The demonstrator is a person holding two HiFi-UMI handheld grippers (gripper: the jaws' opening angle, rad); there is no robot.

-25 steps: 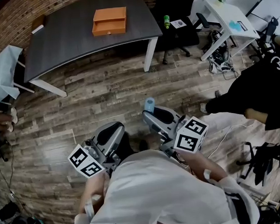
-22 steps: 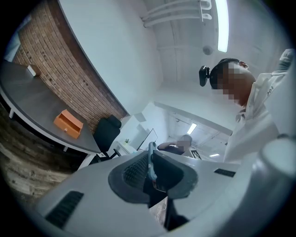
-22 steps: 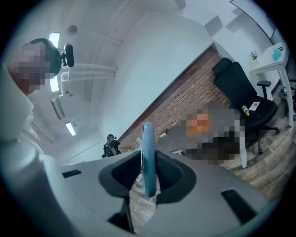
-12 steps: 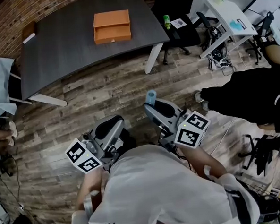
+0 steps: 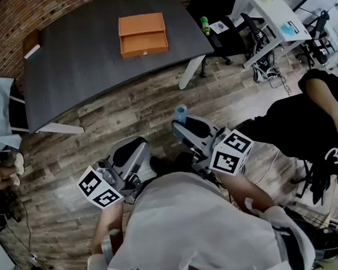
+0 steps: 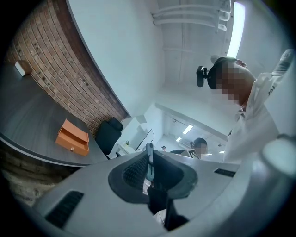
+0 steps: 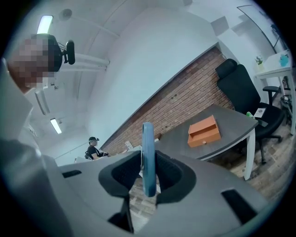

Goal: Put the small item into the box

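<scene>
Blue disc (image 7: 148,143) — pinched edge-on by right gripper (image 7: 148,173); overhead, perhaps only its tip.

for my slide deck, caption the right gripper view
Right gripper clamps a blue disc edge-on, with the orange box on the table ahead.

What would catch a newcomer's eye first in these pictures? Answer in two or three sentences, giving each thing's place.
The orange box stands out on the dark table ahead. Nearer, the right gripper clamps a blue disc edge-on between its jaws, above the wood-plank floor. A person in black is at the right edge.
</scene>
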